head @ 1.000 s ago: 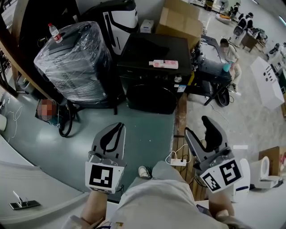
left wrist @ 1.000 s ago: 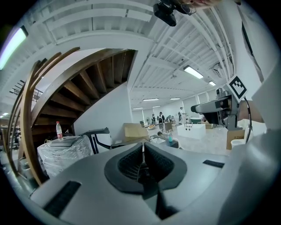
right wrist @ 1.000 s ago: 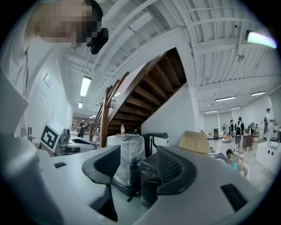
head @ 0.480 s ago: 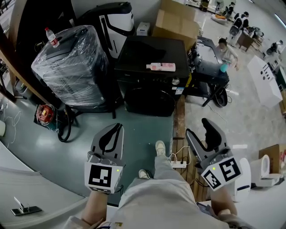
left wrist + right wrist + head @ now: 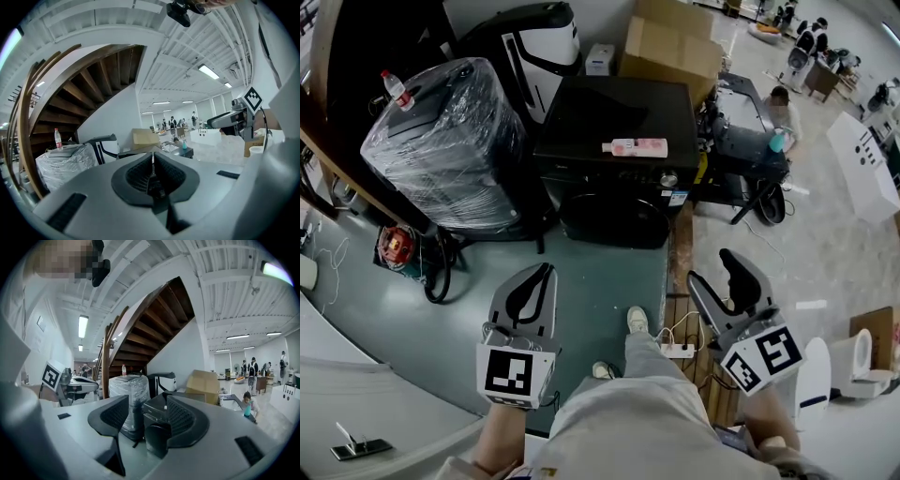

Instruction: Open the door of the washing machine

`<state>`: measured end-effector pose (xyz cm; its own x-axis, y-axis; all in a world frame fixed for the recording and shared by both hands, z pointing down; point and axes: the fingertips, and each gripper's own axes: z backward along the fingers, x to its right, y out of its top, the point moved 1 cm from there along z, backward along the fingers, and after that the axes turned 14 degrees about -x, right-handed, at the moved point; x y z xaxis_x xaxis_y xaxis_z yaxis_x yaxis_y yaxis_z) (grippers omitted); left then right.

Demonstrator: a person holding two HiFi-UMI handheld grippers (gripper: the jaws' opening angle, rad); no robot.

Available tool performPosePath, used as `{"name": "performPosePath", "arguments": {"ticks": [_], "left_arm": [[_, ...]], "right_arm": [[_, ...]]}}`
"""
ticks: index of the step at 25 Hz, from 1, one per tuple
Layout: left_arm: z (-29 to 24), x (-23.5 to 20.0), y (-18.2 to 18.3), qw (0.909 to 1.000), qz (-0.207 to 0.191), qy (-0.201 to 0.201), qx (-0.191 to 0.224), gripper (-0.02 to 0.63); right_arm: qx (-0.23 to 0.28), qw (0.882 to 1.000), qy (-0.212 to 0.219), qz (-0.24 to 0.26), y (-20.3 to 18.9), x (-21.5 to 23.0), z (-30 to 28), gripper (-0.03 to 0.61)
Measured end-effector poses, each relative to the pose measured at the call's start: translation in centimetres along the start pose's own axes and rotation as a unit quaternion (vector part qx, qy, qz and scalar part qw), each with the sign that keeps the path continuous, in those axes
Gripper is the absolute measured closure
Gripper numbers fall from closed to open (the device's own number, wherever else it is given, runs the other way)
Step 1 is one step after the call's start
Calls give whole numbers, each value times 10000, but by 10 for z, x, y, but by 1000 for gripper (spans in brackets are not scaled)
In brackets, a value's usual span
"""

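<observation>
Washing machine is the black one standing on the green floor, front facing the person, its round door shut flat against it. A pink bottle lies on its side on top of the machine, nr the front edge. To the machine's left stands an appliance wrapped in clear plastic w/ a water bottle upright on top. Behind the machine is a cardboard box. Both grippers are held low in front of the person's body, well apart from the machine, and nothing touches the door. Left gripper points toward the machine. Its fingers are pressed together tip to tip w/ nothing btwn them. Right gripper hangs over the strip of wooden boards along the green floor's right edge. Its fingers stand apart and hold nothing; in the right gripper view the machine shows thru the gap, far off. Down by the person's legs, a pale shoe is on the green floor and a white power strip lies on the boards just beside it. A red cable reel sits on the floor near the wrapped appliance. Further back on the right, another person crouches beyond the machine.
</observation>
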<state>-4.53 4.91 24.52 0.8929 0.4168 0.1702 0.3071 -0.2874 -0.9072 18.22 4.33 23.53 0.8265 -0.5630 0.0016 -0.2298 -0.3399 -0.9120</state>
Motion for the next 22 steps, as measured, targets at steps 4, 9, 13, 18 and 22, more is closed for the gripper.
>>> {"name": "performPosePath", "arguments": {"ticks": [4, 9, 13, 18, 22], "left_arm": [[-45, -3, 12, 9999, 48, 23, -154, 584], [-111, -6, 22, 9992, -78, 3, -402, 584], [-162, -11, 20, 9976, -240, -7, -648, 584], [-212, -16, 20, 9953, -47, 12, -967, 584], [-241, -19, 19, 9929, 116, 44, -1184, 584]], "right_arm": [[-130, 9998, 123, -45, 3, 37, -36, 307], [-332, 9988, 315, -147, 3, 88, -85, 307], [-542, 9972, 516, -47, 5, 125, -128, 307], [-820, 9922, 714, 606, 11, 152, -176, 307], [-987, 9863, 1115, 711, 11, 162, -209, 307]]}}
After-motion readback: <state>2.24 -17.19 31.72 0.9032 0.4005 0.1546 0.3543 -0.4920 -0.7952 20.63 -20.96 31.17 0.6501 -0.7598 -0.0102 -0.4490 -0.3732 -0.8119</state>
